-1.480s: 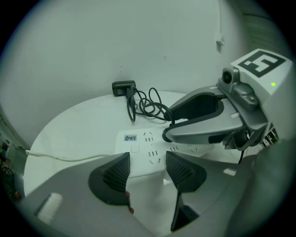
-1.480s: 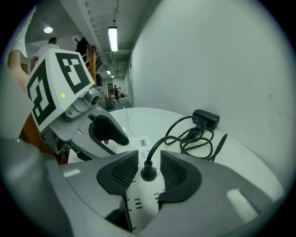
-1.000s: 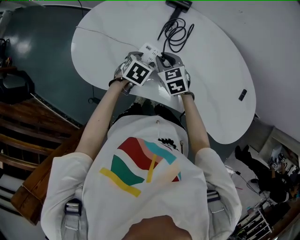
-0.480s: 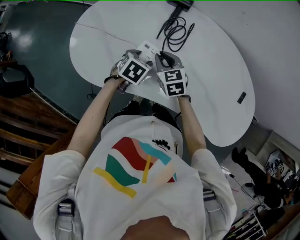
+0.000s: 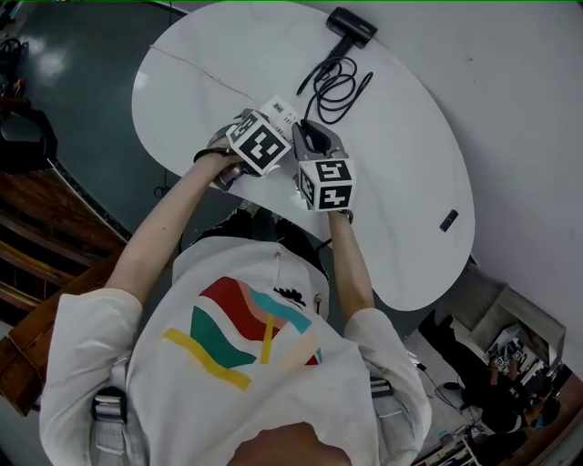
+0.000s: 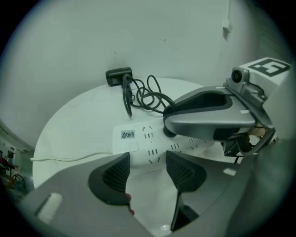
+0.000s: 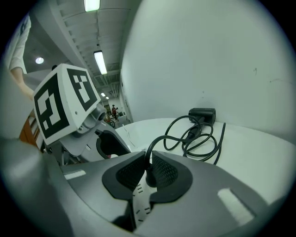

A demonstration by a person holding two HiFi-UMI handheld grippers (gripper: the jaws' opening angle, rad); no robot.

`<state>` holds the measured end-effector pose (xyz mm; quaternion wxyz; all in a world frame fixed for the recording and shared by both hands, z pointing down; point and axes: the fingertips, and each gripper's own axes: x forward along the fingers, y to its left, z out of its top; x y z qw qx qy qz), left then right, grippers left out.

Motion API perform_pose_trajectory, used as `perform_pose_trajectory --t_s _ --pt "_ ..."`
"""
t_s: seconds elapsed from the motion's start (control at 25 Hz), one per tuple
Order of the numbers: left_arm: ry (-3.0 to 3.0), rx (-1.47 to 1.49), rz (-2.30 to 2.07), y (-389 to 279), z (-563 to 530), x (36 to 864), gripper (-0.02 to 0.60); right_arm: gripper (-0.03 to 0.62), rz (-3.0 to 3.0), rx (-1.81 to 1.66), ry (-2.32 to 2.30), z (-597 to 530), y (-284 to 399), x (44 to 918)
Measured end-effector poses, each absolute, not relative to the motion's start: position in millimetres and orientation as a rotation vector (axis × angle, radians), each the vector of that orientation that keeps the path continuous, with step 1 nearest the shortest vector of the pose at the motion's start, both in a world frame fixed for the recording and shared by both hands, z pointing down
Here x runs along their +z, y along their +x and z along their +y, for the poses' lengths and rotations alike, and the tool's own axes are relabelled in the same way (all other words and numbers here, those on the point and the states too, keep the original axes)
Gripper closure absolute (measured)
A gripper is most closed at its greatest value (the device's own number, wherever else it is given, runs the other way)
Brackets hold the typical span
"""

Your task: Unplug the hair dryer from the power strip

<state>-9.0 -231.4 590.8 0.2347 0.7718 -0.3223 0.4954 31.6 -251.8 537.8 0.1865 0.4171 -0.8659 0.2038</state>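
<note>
A white power strip (image 5: 281,113) lies on the white oval table (image 5: 401,182). The black hair dryer (image 5: 351,25) rests at the far edge, and its coiled cord (image 5: 337,86) runs back to the strip. In the right gripper view the black plug (image 7: 149,175) stands in the strip between the pads. My right gripper (image 7: 148,173) is closing on this plug, and the pads touch it. My left gripper (image 6: 148,170) points steeply down over the strip's near part (image 6: 152,148). Its jaws are open with nothing gripped. From the left gripper view the right gripper (image 6: 208,115) is seen on the plug.
The strip's thin white lead (image 5: 196,68) runs off toward the table's left edge. A small black object (image 5: 448,220) lies on the table at the right. Dark wooden furniture (image 5: 36,264) stands to the left, and a grey wall (image 5: 519,109) rises behind the table.
The right gripper has rolled, so its marker cube now faces more sideways, and it stays at the plug. The left gripper has kept its place over the strip.
</note>
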Motion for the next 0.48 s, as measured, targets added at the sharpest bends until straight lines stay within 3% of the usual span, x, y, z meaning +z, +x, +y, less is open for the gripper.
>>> perform_pose_trajectory --t_s 0.2,0.36,0.48 --pt "2.107 1.449 -0.787 -9.4 -228.6 591.2 0.336 0.542 -2.543 0.598 1.2 -253.4 28.1 520.6" --pt "2.092 1.502 -0.674 -6.8 -223.6 592.6 0.342 0.536 -2.827 0.355 1.246 -294.3 4.7 412.9" --pt "2.111 1.48 -0.68 -8.5 -223.0 591.6 0.364 0.534 -2.834 0.293 1.212 -311.7 9.2 389.7"
